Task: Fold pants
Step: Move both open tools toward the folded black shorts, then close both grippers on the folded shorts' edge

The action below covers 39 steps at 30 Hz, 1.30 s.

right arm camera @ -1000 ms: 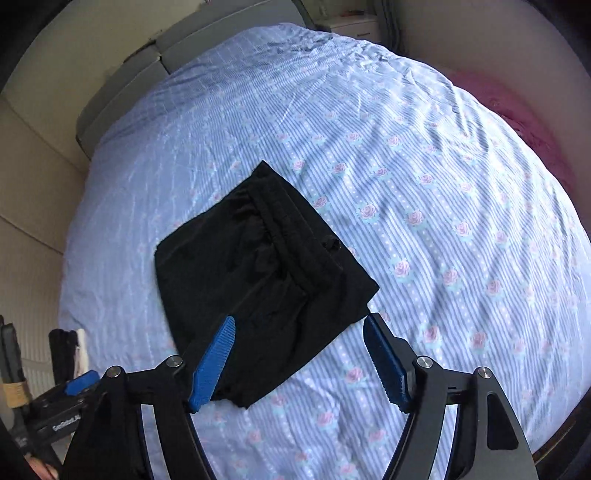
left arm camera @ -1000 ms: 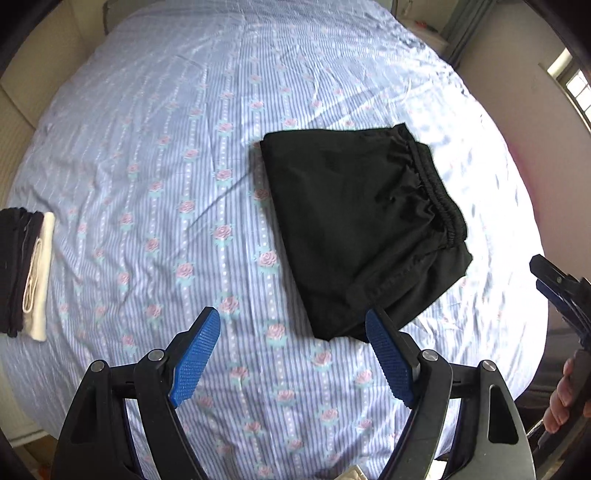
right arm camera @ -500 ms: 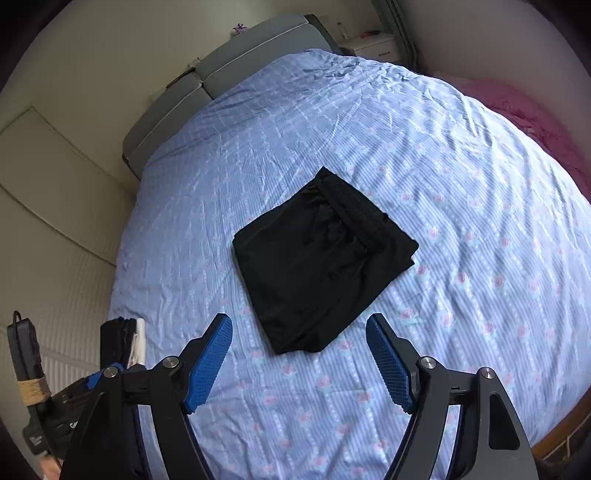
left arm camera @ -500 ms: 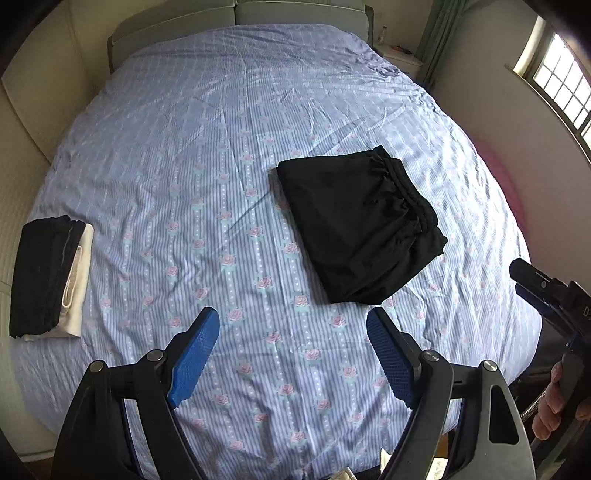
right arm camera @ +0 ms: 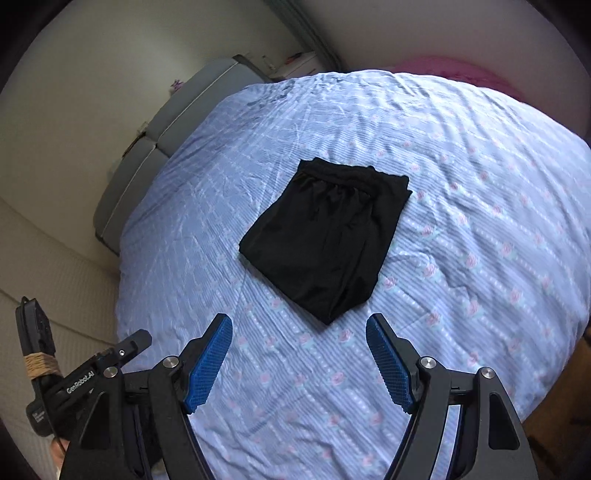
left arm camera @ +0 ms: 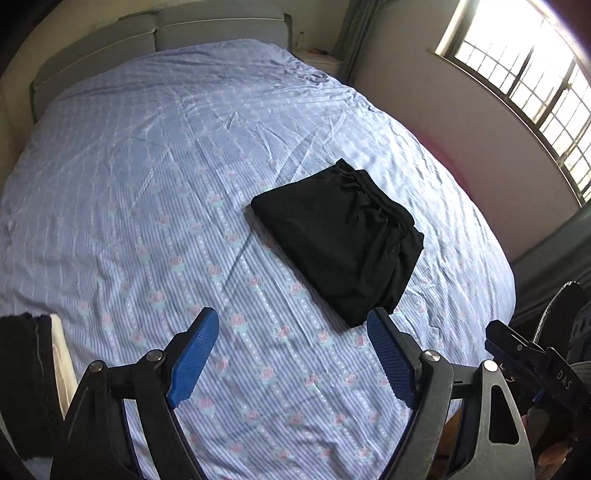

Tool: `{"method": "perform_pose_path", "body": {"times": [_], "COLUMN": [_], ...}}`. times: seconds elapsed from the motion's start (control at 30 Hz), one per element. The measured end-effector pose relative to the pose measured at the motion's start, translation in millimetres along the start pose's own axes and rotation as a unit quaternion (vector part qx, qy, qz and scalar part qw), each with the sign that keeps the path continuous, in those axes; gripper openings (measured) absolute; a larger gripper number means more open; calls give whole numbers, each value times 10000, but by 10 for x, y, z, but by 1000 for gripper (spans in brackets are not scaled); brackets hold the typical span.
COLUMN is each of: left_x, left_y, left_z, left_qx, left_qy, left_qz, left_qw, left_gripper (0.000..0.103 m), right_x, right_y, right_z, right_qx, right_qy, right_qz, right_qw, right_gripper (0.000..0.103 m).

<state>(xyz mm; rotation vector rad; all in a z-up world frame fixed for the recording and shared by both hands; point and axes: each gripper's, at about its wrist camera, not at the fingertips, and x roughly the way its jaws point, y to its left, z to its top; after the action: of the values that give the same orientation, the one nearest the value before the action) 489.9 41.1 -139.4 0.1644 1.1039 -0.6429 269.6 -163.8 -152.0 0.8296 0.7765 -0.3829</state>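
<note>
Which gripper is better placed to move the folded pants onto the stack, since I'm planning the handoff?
Left, probably. The stack sits beside the left gripper; the pants lie ahead of both open grippers, the right gripper included.

1. A bed [left arm camera: 155, 192] fills both views, covered by a wrinkled pale blue striped sheet printed with small pink roses.
2. A grey padded headboard [left arm camera: 207, 33] stands at the far end.
3. A stack of folded dark and cream clothes [left arm camera: 33, 380] sits at the bed's near left edge.
4. A barred window [left arm camera: 532, 85] lets in bright light on the right wall.
5. Something pink [right arm camera: 454, 75] lies beyond the bed's far side.
</note>
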Motion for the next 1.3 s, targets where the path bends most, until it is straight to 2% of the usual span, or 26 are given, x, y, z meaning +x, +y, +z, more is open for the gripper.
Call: {"method": "perform_pose_path", "body": {"times": [0.1, 0.27, 0.4, 0.53, 0.6, 0.7, 0.73, 0.77, 0.97, 1.2, 1.3], "left_x": [337, 867, 1273, 1733, 1966, 2297, 2387, 2458, 2639, 2913, 3038], "left_y": [195, 410, 569, 702, 766, 849, 861, 874, 881, 801, 769], "left_z": [84, 122, 199, 287, 324, 373, 388, 397, 526, 878, 1001], "left_qx": [130, 161, -4, -137, -247, -444, -490, -546, -833, -920, -970], "left_qy": [79, 209, 296, 473, 567, 782, 844, 849, 651, 544, 496], "left_qz": [-154, -328, -493, -811, -1012, -1170, -1168, -1197, -1680, -1970, -2078], "left_qw": [9998, 9991, 9983, 9955, 9929, 9891, 9883, 9877, 9801, 9746, 9721], "left_gripper": [82, 82, 82, 78, 77, 69, 64, 64, 64, 64, 64], "right_x": [267, 825, 1275, 1726, 1898, 2135, 2185, 2213, 2317, 2461, 2510], "right_y": [33, -15, -169, -444, -513, -557, -553, -535, -449, -539, -494], "right_z": [-150, -341, -445, -531, -572, -632, -647, -660, -655, -504, -431], "right_qx": [412, 780, 979, 1594, 1672, 1731, 1727, 1682, 1634, 2068, 1977], "right_qy": [-119, -64, -94, -113, -209, -228, -263, -325, -488, -610, -679], "right_qz": [-25, -82, -131, -175, -197, -95, -93, -122, -428, -187, -130], "right_qw": [9991, 9969, 9951, 9870, 9855, 9846, 9846, 9852, 9844, 9763, 9778], "right_gripper": [76, 76, 76, 76, 76, 76, 76, 76, 77, 80, 80]}}
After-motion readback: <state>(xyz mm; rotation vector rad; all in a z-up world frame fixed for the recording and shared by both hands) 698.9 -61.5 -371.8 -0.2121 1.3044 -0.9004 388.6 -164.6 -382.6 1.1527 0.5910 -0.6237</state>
